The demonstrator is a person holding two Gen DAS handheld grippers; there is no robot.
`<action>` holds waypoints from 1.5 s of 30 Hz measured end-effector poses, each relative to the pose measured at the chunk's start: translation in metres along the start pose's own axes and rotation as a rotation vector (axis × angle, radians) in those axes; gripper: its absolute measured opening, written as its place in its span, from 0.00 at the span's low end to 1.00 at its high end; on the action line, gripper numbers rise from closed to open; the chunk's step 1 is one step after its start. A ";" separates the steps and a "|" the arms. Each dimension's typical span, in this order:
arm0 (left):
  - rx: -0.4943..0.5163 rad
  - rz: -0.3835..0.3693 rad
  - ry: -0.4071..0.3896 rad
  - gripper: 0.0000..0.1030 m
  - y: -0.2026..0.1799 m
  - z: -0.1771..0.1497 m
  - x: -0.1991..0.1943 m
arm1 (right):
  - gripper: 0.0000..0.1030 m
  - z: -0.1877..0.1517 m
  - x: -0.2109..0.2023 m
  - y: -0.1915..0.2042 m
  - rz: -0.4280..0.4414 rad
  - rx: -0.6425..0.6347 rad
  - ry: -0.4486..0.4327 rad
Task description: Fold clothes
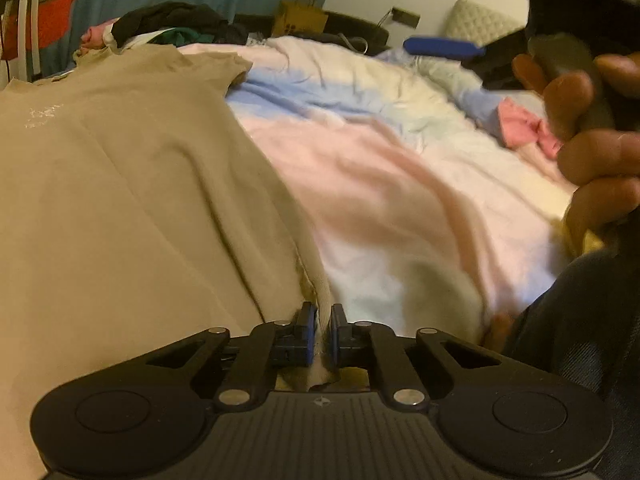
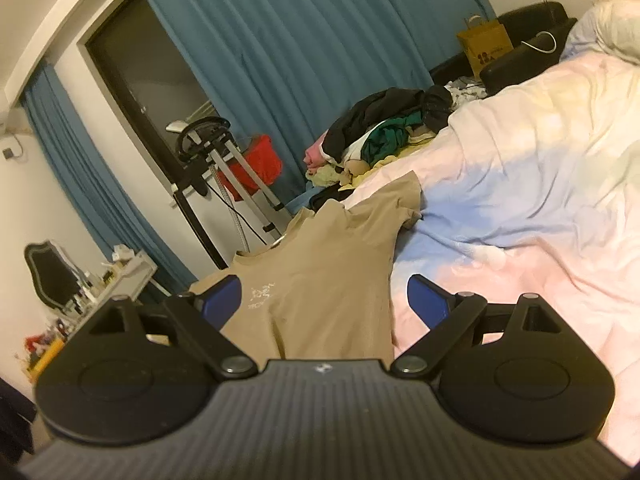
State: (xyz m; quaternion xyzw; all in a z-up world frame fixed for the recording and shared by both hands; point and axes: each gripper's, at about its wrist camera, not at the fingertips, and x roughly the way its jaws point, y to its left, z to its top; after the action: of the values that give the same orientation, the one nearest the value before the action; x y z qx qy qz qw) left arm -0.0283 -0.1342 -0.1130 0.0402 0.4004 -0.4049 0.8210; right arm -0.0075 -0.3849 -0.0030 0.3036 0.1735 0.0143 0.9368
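Observation:
A tan T-shirt [image 1: 120, 184] lies spread on the bed, chest print up, collar toward the far edge. My left gripper [image 1: 322, 334] is shut on the shirt's bottom hem corner, with cloth pinched between the blue pads. In the right wrist view the same T-shirt [image 2: 332, 276] lies ahead, one short sleeve out to the right. My right gripper [image 2: 324, 300] is open and empty, held above the lower part of the shirt. The right gripper's blue fingertip [image 1: 444, 46] and the hand that holds it show at the right in the left wrist view.
A pastel pink, blue and white duvet [image 2: 520, 184] covers the bed. A pile of dark and coloured clothes [image 2: 384, 132] lies at the far edge. A paper bag [image 2: 484, 48], black furniture, blue curtains [image 2: 300, 40] and a metal stand [image 2: 228, 168] stand beyond.

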 end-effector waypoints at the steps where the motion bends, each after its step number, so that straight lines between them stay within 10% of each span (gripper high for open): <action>1: -0.027 -0.025 -0.006 0.07 -0.002 0.005 0.000 | 0.88 0.001 -0.001 -0.002 0.004 0.007 -0.012; 15: -0.196 -0.082 0.075 0.10 -0.013 0.010 0.059 | 0.89 0.009 -0.003 -0.029 0.031 0.085 -0.054; 19: -0.202 -0.079 0.045 0.50 -0.009 0.016 0.040 | 0.89 0.008 -0.001 -0.023 0.058 0.058 -0.048; 26: -0.096 0.043 -0.089 0.77 -0.005 0.039 -0.007 | 0.89 0.007 -0.006 -0.015 0.092 0.027 -0.079; 45: -0.167 0.452 -0.376 0.92 0.096 0.071 -0.102 | 0.89 -0.001 0.059 0.009 0.011 -0.047 -0.021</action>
State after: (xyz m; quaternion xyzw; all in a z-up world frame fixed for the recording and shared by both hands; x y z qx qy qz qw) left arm 0.0471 -0.0331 -0.0193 -0.0152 0.2544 -0.1782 0.9504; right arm 0.0487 -0.3690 -0.0170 0.2823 0.1618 0.0202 0.9454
